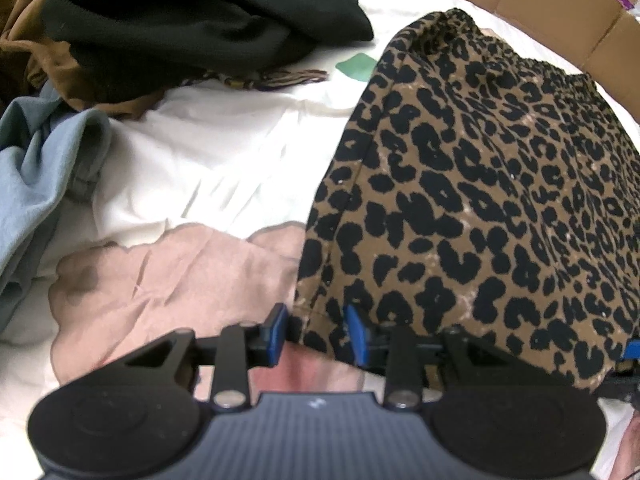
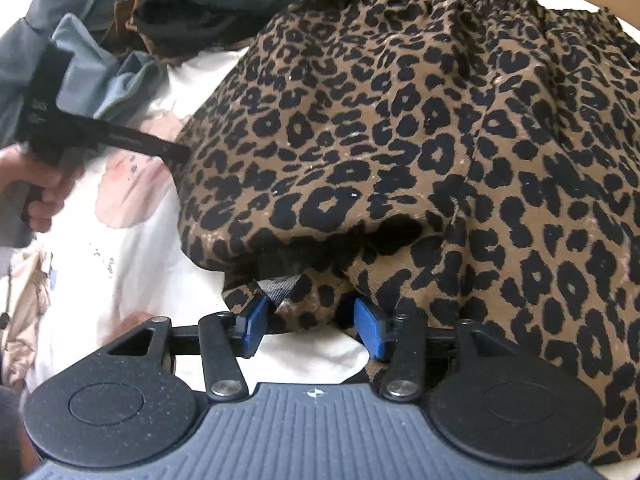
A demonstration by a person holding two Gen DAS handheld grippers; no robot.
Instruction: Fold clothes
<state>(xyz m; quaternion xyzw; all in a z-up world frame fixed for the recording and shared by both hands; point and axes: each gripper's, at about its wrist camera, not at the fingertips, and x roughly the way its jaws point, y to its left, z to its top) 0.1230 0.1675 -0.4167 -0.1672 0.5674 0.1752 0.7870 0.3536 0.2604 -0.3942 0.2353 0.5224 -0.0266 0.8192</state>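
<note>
A leopard-print skirt lies spread on a white bedsheet, its gathered waistband at the far end. My left gripper straddles the skirt's near left corner. Its blue pads stand apart with the hem between them and do not visibly press on it. In the right wrist view the skirt is folded over itself, and a grey inner side shows at the near fold. My right gripper is open, with that near edge lying loose between its pads. The left gripper's finger touches the skirt's left edge, with a hand on its handle.
A heap of clothes sits at the far left: a black garment, a brown one and a blue-grey one. A cardboard wall borders the bed at the far right. The sheet carries a pink flower print.
</note>
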